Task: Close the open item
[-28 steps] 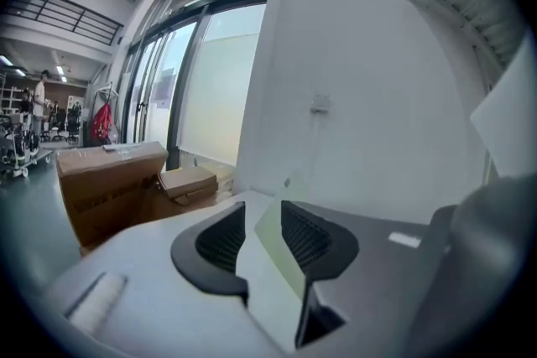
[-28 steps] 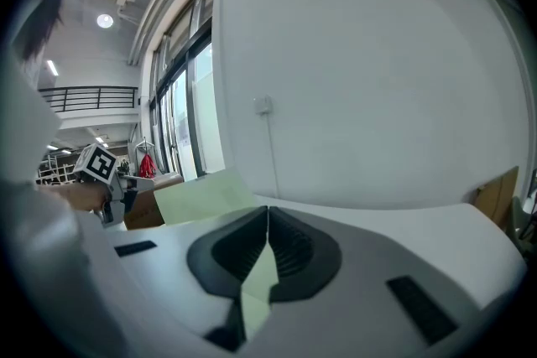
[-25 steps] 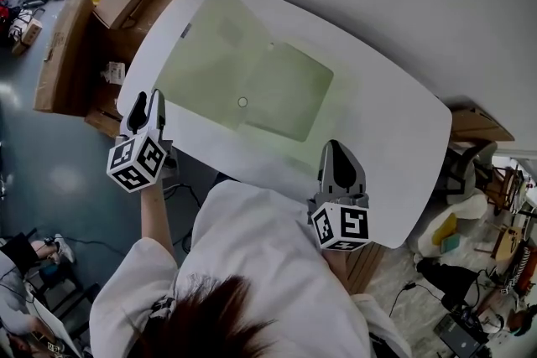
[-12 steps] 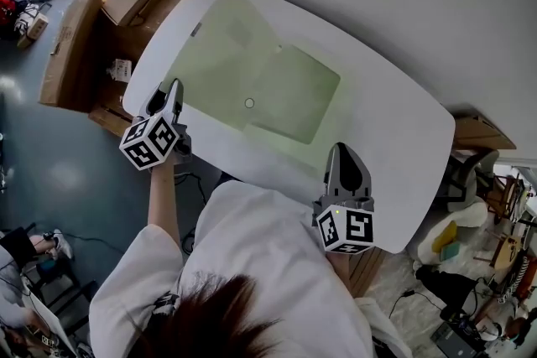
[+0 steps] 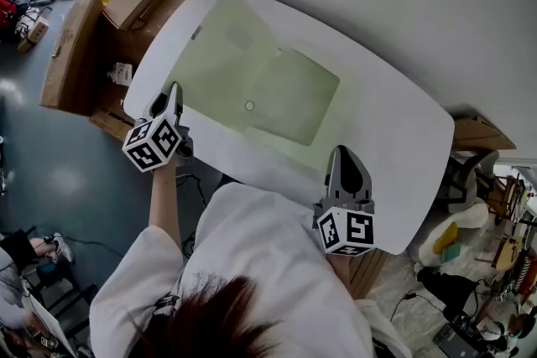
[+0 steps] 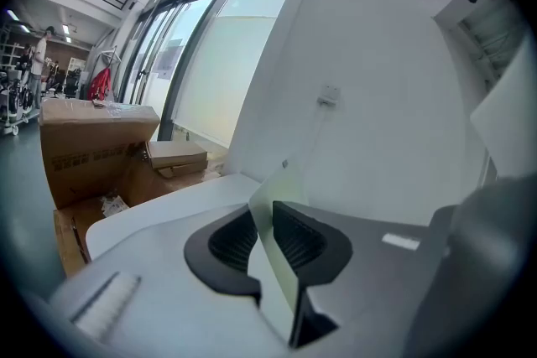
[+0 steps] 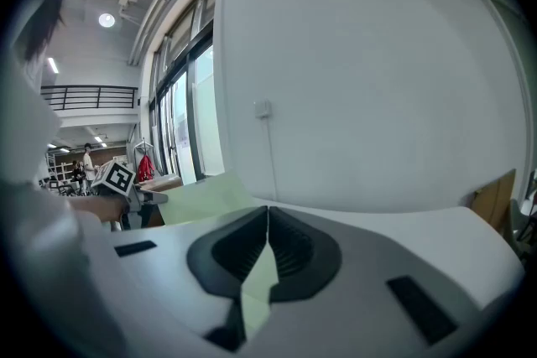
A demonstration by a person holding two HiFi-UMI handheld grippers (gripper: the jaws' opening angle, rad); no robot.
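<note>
The open pale-green folder [image 5: 252,88] is lying across the white bench [image 5: 394,121]. At its 8 o'clock edge the left gripper [image 5: 172,94] is closing, its fingers narrowly apart with the folder's edge standing between them. At the folder's 5 o'clock the right gripper [image 5: 346,157] is sitting with fingers together, green showing in the gap beneath.

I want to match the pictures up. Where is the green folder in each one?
Head view: the green folder lies open in the middle of the table.
Left gripper view: bottom centre, its edge stands between the closing left claw.
Right gripper view: left of centre, and a strip in the shut right claw.
Shared landmark: the white table.
</note>
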